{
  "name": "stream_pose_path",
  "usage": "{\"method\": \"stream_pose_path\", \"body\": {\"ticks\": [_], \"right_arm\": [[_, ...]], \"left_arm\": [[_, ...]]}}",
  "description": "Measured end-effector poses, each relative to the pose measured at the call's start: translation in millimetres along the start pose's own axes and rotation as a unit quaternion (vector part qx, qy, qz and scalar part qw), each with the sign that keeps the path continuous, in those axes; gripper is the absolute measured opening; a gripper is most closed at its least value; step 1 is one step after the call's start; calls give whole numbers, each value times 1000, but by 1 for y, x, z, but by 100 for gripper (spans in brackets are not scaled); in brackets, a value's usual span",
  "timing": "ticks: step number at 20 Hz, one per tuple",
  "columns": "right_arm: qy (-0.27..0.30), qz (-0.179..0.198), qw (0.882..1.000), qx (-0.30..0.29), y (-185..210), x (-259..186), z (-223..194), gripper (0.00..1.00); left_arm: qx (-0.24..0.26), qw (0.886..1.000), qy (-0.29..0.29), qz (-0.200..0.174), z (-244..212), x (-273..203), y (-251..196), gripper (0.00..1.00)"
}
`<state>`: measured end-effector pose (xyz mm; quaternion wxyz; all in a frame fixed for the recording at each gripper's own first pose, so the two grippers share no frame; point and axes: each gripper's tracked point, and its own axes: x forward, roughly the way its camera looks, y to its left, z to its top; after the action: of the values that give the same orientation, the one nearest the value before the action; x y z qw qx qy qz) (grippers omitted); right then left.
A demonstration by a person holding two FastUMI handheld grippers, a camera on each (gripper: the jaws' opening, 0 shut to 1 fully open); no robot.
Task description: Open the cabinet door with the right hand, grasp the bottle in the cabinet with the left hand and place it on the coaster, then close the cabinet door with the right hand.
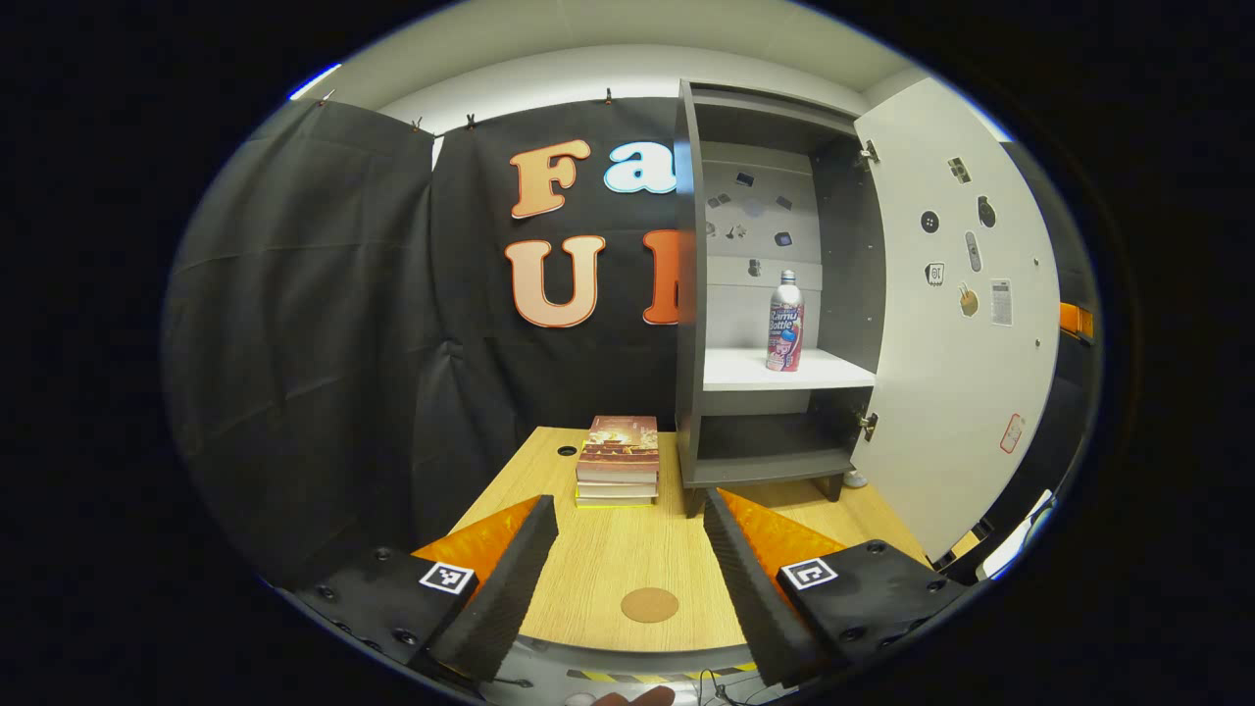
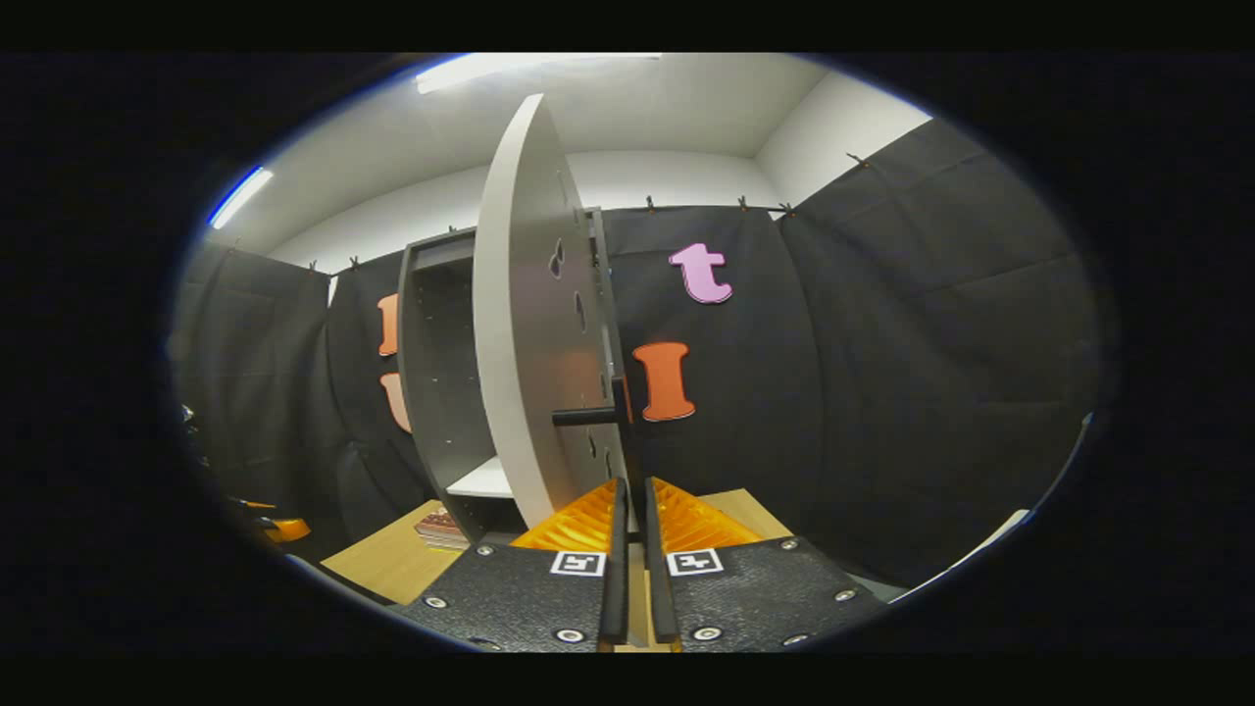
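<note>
Left gripper view: the tall dark grey cabinet (image 1: 784, 294) stands at about one o'clock on the pale wooden table (image 1: 618, 559), its white door (image 1: 956, 324) swung wide to the right, so the opening step looks done. On the white middle shelf (image 1: 784, 370) stands the silver metal bottle with a red and blue label (image 1: 785, 322), upright, long axis vertical, near the shelf's front edge with bare shelf on both sides. From the left gripper (image 1: 632, 549) the bottle lies up and ahead at roughly one o'clock, well apart; the jaws stand wide and hold nothing. That is the relation the reach turns on: the fingers must rise and swing right to straddle the bottle from the front. At twelve o'clock sits a short stack of books (image 1: 618, 461); the round brown cork coaster (image 1: 649, 604) lies at six o'clock, between the fingers and near the table's front edge.

In the right gripper view the right gripper (image 2: 633, 549) is at the door's outer edge (image 2: 520, 324), below its dark bar handle (image 2: 586, 416); its fingers are nearly together, and I cannot tell whether they pinch anything. The left hand is my pick for the bottle
</note>
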<state>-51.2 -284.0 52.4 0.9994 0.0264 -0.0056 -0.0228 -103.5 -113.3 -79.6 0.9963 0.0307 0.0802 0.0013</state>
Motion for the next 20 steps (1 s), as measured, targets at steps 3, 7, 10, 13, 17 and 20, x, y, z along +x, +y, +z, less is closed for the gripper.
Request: {"method": "stream_pose_path", "body": {"ticks": [3, 7, 10, 13, 17, 20], "right_arm": [[0, -1, 1000, 7, -7, -2, 2, 8], [-1, 0, 1000, 17, -7, -15, 3, 7], [-8, -7, 1000, 8, 3, -36, 3, 7], [-19, -3, 1000, 4, 26, -64, 3, 7], [-30, 16, 999, 9, 70, -93, 0, 7], [-35, 26, 999, 15, 103, -88, -5, 6]], "left_arm": [[-2, 1000, -3, -2, 3, 2, -4, 98], [-3, 1000, -5, -4, 8, 3, -11, 98], [2, 1000, -18, -14, 20, 11, -21, 98], [8, 999, -30, -36, 33, 32, -43, 98], [10, 995, -51, -81, 56, 79, -89, 98], [9, 990, -74, -119, 81, 126, -132, 98]]}}
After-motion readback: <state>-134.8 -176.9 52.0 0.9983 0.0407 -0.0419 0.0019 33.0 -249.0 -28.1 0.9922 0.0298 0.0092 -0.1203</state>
